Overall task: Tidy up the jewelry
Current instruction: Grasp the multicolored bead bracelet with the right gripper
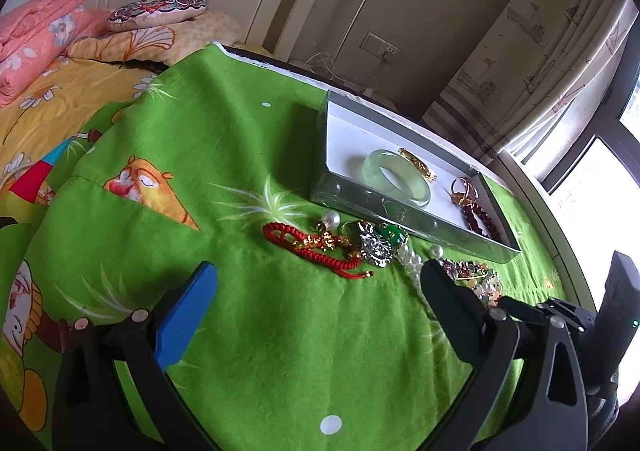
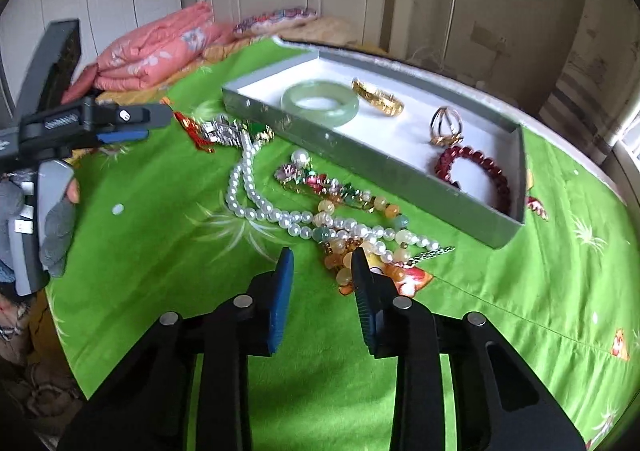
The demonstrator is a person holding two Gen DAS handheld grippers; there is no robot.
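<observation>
Jewelry lies in two places on the green cloth (image 1: pixel 248 323) spread over the bed: some in a shallow grey box (image 1: pixel 404 219), the rest loose in front of it. In the left wrist view the box holds a pale green bangle (image 1: pixel 396 177), a gold bracelet (image 1: pixel 418 164), rings (image 1: pixel 464 191) and a dark red bead bracelet (image 1: pixel 480 221). Just outside its near wall lie a red cord bracelet (image 1: pixel 316 247), a silver pendant (image 1: pixel 374 245) and a green stone (image 1: pixel 394 234). The left gripper (image 1: pixel 320 283) hangs above the bare cloth, fingers wide apart, nothing between them.

In the right wrist view a pearl necklace (image 2: pixel 276 211) and a string of coloured beads (image 2: pixel 360 207) tangle together beside the box. The right gripper (image 2: pixel 322 263) stands partly open — its right finger (image 2: pixel 366 283) overlaps the yellow beads, but nothing is clamped. A gloved hand (image 2: pixel 56 227) holds the left gripper at the left edge.
</observation>
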